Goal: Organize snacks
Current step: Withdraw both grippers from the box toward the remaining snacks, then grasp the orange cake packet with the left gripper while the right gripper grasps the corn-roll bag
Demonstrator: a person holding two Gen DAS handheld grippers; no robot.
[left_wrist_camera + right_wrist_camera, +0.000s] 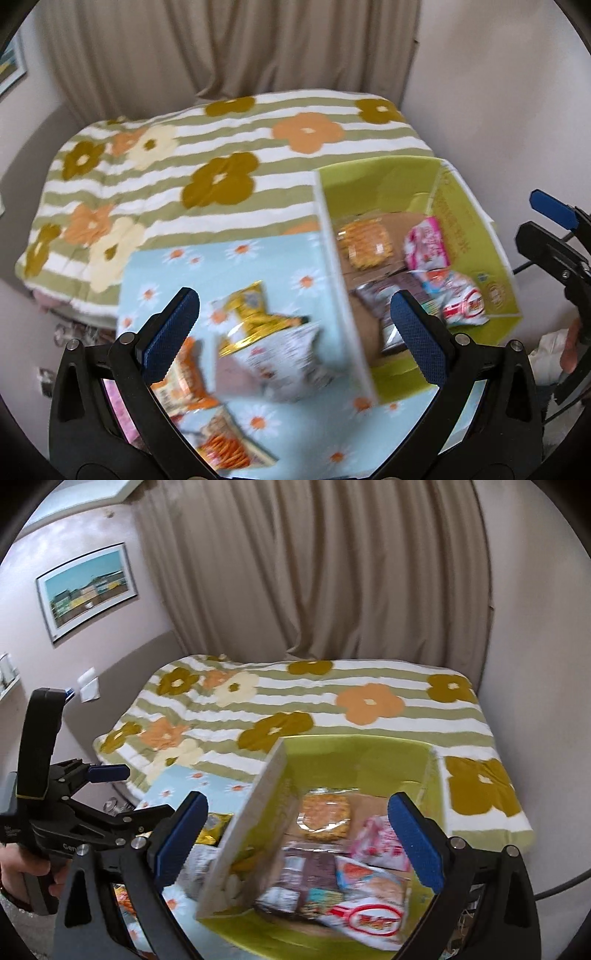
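The job looks about half done. The green box already holds a waffle pack, a pink bag and a red-and-white bag. A gold bag and orange packs wait on the blue cloth. The left gripper and right gripper are both spread wide, holding nothing.

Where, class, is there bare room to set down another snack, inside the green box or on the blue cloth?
In the green box, the far end is bare, between the back wall and the round biscuit pack. The near half is crowded with packets. On the blue cloth, the far strip beside the striped blanket is free; nearer, the gold packet and others crowd it.
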